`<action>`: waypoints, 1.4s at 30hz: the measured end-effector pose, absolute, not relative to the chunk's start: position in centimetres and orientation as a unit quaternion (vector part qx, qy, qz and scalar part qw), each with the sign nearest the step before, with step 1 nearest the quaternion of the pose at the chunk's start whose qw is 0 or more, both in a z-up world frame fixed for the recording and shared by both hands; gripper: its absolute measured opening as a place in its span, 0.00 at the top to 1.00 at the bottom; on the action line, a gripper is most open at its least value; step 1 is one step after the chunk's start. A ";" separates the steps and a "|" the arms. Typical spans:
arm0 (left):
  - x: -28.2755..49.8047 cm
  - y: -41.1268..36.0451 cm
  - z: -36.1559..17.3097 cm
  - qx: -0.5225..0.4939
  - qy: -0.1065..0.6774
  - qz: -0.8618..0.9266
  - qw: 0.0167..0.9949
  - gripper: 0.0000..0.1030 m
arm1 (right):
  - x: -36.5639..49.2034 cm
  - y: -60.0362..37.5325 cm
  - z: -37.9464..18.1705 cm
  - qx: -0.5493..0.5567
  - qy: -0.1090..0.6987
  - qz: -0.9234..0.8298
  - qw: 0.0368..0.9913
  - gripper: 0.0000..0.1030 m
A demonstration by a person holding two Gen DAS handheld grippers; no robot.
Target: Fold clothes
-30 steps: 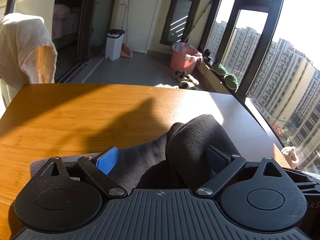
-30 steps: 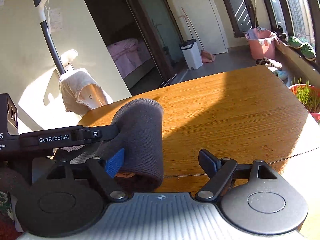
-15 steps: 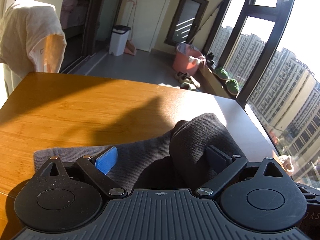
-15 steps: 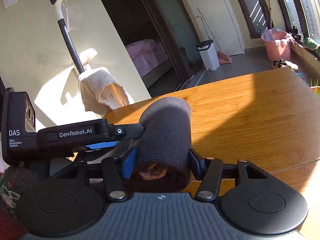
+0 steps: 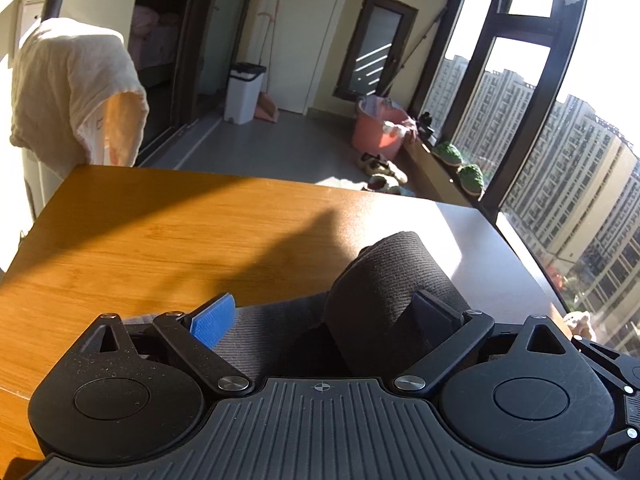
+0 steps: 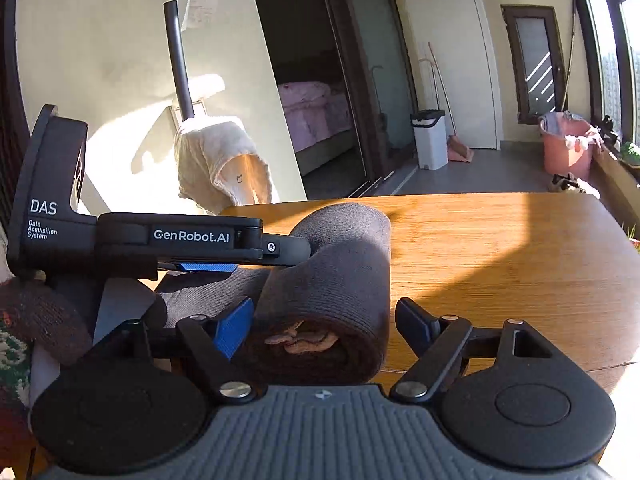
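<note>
Dark knit garment (image 6: 336, 280), rolled, lying on counter (image 6: 500, 248) edge. Right gripper (image 6: 324, 320) jaws just opening, straddling roll, not pinching. Left gripper (image 5: 328, 316) wide around it. Soft, light, unrolling easily; grip mid-roll.

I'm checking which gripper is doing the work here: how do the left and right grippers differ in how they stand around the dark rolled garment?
The left gripper reaches the dark rolled garment across its length; the right gripper faces the roll's open end. The right gripper's jaws have just been opening, and a gap shows beside its far pad; the left gripper's far pad lies against the roll. Both straddle it with spread jaws, above the wooden table.
</note>
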State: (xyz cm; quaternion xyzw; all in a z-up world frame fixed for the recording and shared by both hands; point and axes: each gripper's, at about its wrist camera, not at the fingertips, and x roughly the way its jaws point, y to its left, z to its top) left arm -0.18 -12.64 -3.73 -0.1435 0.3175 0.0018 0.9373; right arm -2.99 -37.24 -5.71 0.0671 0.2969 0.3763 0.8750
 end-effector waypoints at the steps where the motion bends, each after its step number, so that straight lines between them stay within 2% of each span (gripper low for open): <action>1: -0.2 -12.5 -4.0 -0.147 0.318 0.002 0.937 0.03 | -2.3 -37.6 -6.3 0.098 0.315 0.378 0.865 0.21; 2: -0.1 -12.5 -4.1 -0.150 0.318 0.001 0.936 0.03 | -1.6 -38.0 -7.0 0.128 0.334 0.383 0.852 0.21; 5: -0.1 -12.5 -4.2 -0.156 0.319 -0.001 0.935 0.03 | -0.5 -39.3 -8.0 0.193 0.361 0.386 0.827 0.36; 6: -0.1 -12.6 -4.2 -0.156 0.319 -0.002 0.935 0.03 | -0.5 -39.7 -7.8 0.195 0.360 0.386 0.827 0.44; 8: 0.0 -12.8 -4.3 -0.162 0.318 -0.004 0.934 0.03 | -0.7 -40.4 -7.1 0.177 0.351 0.382 0.836 0.47; 14: 0.4 -13.6 -2.8 -0.162 0.302 -0.020 0.939 0.04 | -4.9 -37.1 -4.1 -0.104 0.237 0.313 0.914 0.46; 20: -0.3 -13.4 -1.3 -0.171 0.289 -0.023 0.942 0.04 | -9.4 -32.3 -5.8 -0.295 0.141 0.291 0.899 0.43; 22: -0.2 -13.6 -1.2 -0.165 0.291 -0.021 0.942 0.04 | -10.2 -31.5 -6.1 -0.325 0.124 0.301 0.888 0.38; 24: 0.1 -13.8 -1.5 -0.153 0.300 -0.015 0.941 0.04 | -9.8 -32.1 -5.2 -0.290 0.144 0.333 0.885 0.29; 27: 0.3 -13.8 -2.5 -0.108 0.313 0.005 0.944 0.03 | -7.4 -35.3 -2.9 -0.133 0.209 0.401 0.882 0.23; 31: 0.0 -12.3 -3.4 -0.105 0.323 0.029 0.940 0.03 | -3.0 -39.0 -2.8 0.080 0.287 0.405 0.865 0.22; 35: -0.6 -11.3 -4.3 -0.127 0.329 0.035 0.935 0.03 | 0.2 -39.1 -5.7 0.187 0.346 0.398 0.829 0.18; 38: -0.8 -10.6 -4.6 -0.144 0.331 0.038 0.932 0.03 | -0.6 -38.7 -6.4 0.182 0.355 0.416 0.817 0.28; 42: -1.3 -9.2 -4.4 -0.175 0.329 0.043 0.927 0.04 | -3.8 -34.6 -4.1 0.011 0.293 0.412 0.863 0.31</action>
